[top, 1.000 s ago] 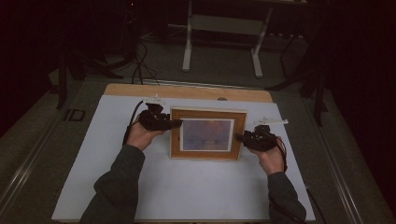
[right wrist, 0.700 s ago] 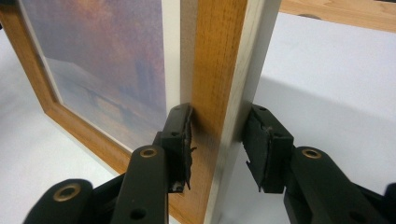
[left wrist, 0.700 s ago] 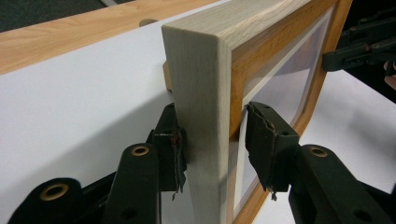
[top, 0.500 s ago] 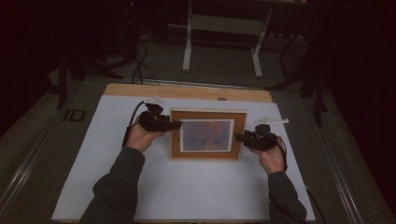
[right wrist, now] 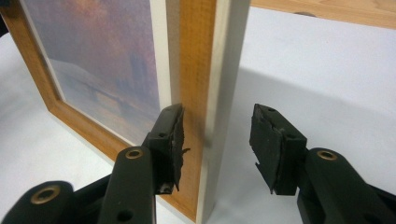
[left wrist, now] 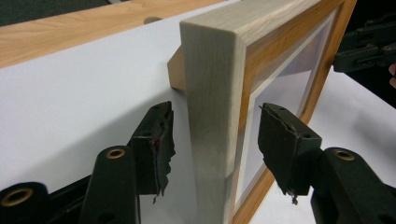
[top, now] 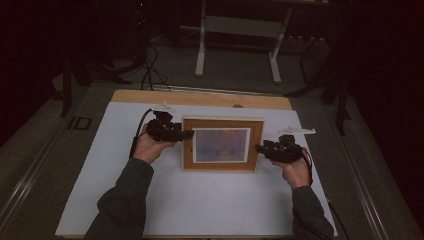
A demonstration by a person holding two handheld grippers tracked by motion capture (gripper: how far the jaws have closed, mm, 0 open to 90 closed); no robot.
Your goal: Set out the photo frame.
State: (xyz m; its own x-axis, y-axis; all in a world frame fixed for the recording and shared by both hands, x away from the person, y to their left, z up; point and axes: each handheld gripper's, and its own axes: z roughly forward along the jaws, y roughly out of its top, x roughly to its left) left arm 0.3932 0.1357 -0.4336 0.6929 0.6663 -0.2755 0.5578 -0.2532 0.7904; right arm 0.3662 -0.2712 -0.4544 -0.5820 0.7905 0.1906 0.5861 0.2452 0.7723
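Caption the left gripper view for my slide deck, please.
Left tool, jaws just opened, straddles the frame edge with gaps on both sides, standing on white table.

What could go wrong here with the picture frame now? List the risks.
1. The picture frame stands upright on the white sheet, and both grippers' jaws have just been opening, with gaps at the pads; if its rear prop is not set, it may tip over.
2. Pulling back, the left gripper or right gripper could catch the frame's edge and drag it.

picture frame, flanked by hand-held grippers
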